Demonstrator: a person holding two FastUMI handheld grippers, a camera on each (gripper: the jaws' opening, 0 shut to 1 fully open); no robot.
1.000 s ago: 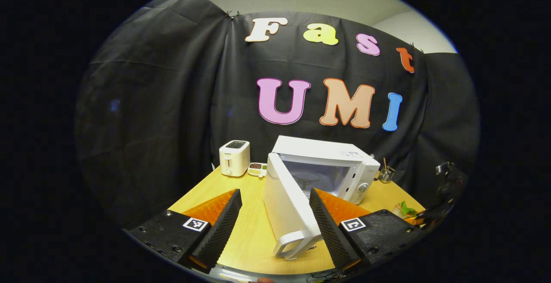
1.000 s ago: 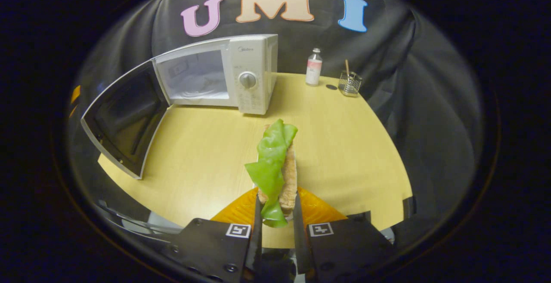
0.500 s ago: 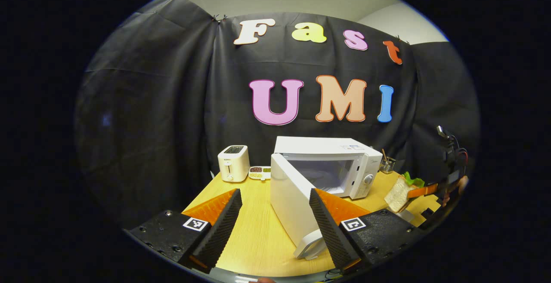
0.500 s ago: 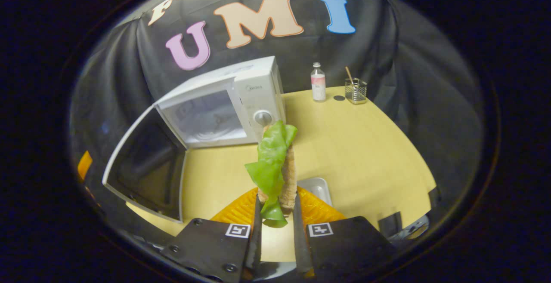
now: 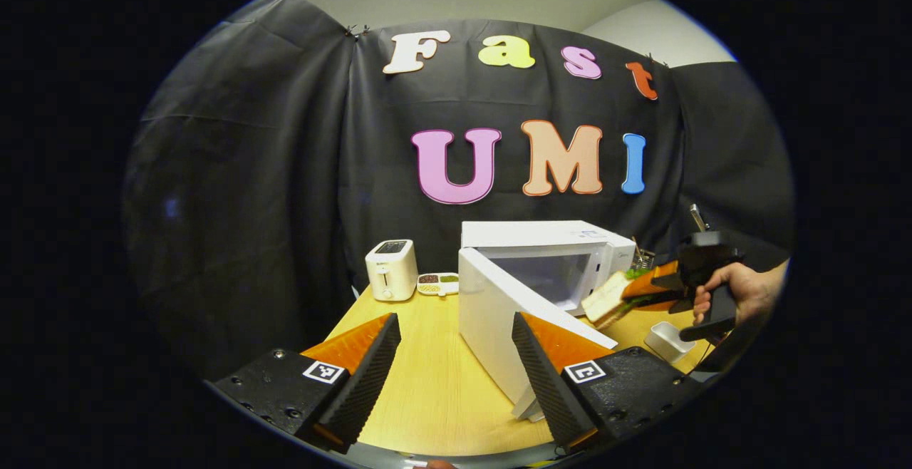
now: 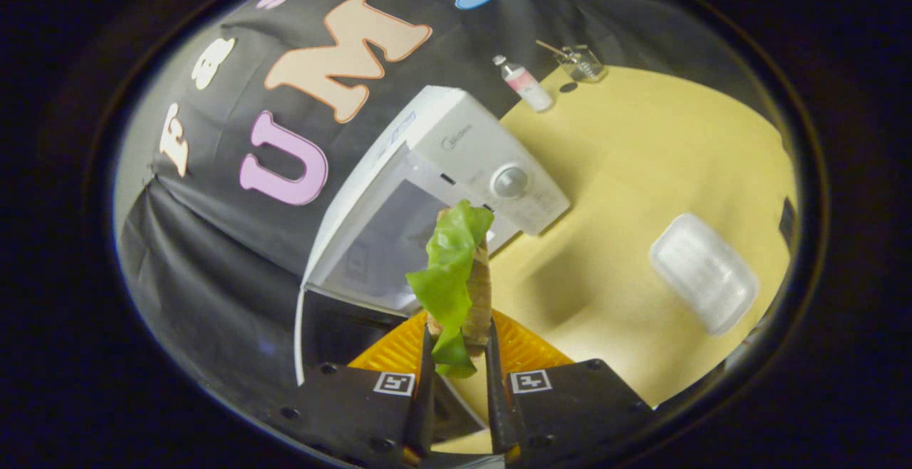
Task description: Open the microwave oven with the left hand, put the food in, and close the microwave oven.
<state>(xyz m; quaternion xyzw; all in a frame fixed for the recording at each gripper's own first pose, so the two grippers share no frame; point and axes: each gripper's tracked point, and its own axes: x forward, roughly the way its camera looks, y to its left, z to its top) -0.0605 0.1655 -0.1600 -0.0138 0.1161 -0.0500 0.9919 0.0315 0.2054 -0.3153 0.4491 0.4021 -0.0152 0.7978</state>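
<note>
The white microwave [image 5: 563,259] stands at the back of the wooden table [image 5: 427,390] with its door [image 5: 506,333] swung wide open toward me. My left gripper [image 5: 456,369] hangs open in front of the door, holding nothing. My right gripper [image 6: 457,369] is shut on a sandwich [image 6: 467,284] of bread with a green lettuce leaf. In the left gripper view the sandwich [image 5: 605,296] hovers just before the microwave's opening, carried by the right gripper [image 5: 645,287] in a person's hand [image 5: 741,291]. In the rolled right gripper view the microwave [image 6: 442,191] cavity lies straight behind the sandwich.
A white toaster [image 5: 390,269] and a small dish of beans [image 5: 438,282] sit left of the microwave. A white empty tray [image 6: 702,269] lies on the table right of it. At the back right stand a bottle [image 6: 524,84] and a wire holder [image 6: 581,63].
The right gripper lifted the sandwich, rolled, and carried it up to the microwave's opening. The left gripper drew back a little from the open door.
</note>
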